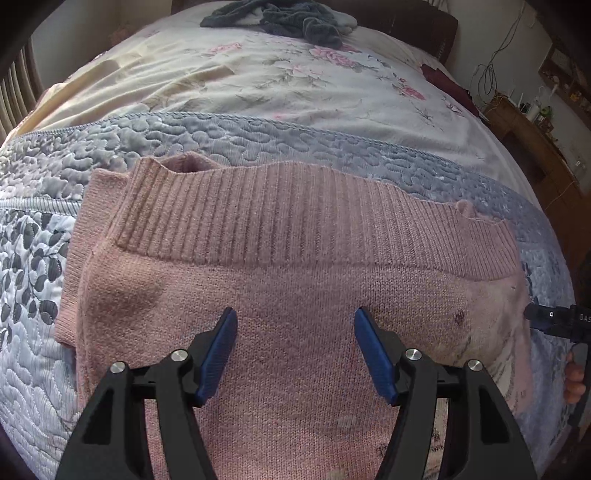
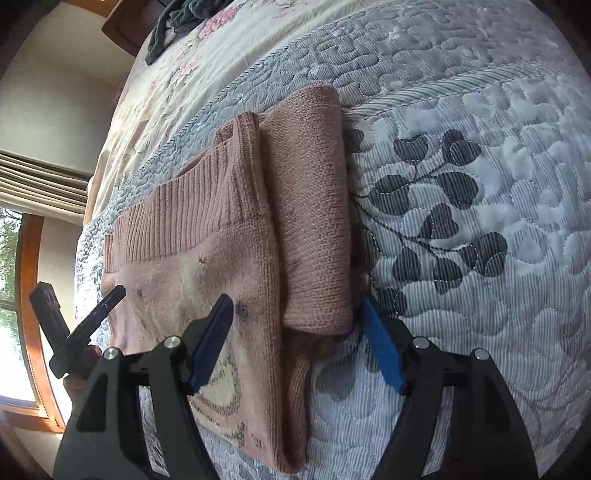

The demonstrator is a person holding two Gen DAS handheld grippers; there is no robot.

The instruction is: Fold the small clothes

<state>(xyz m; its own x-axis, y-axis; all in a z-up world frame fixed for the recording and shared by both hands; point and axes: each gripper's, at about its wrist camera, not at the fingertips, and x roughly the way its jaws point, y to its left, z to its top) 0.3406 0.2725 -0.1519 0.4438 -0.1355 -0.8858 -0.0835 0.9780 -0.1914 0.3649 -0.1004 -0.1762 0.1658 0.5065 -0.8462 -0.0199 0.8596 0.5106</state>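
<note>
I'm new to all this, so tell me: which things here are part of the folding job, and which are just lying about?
Part of the job:
- pink sweater, spread flat on the quilt, one sleeve folded in
- left claw, open above it
- right claw, open at its folded sleeve

Just lying about:
- dark grey clothes heaped at the far end of the bed
- grey quilt underneath
- floral sheet

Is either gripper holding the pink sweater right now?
No, the left gripper and right gripper both hover open above the pink sweater.
</note>
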